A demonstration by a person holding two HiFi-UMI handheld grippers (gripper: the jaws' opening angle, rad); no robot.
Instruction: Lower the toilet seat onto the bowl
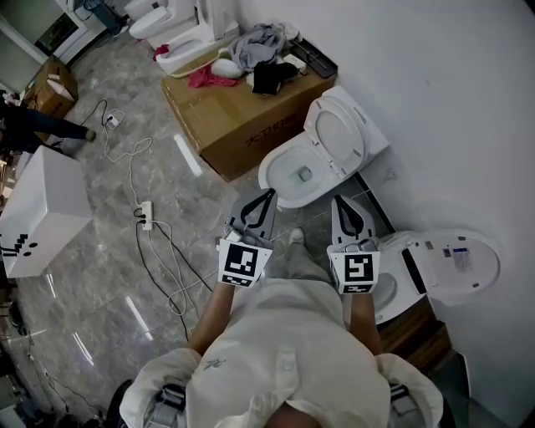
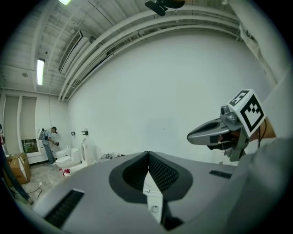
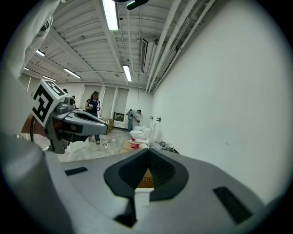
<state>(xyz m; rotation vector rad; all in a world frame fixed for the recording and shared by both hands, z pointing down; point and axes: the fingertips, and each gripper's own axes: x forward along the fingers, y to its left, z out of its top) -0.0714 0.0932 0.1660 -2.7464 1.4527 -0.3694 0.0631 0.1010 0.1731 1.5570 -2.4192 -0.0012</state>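
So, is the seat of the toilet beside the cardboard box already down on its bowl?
No, the toilet seat stands raised behind the open bowl.

Floor: I see grey glossy floor tiles (image 1: pixel 100 276), and a white power strip (image 1: pixel 146 216) with its cables lies on them.
Wall: a plain white wall (image 1: pixel 451 100) is at my right.
Furniture: a big cardboard box (image 1: pixel 242 125) with clothes (image 1: pixel 255 50) on top; a white box (image 1: pixel 42 209) at left.
Light: long ceiling tubes (image 3: pixel 110 13), lit, beside pipes (image 3: pixel 169 32).
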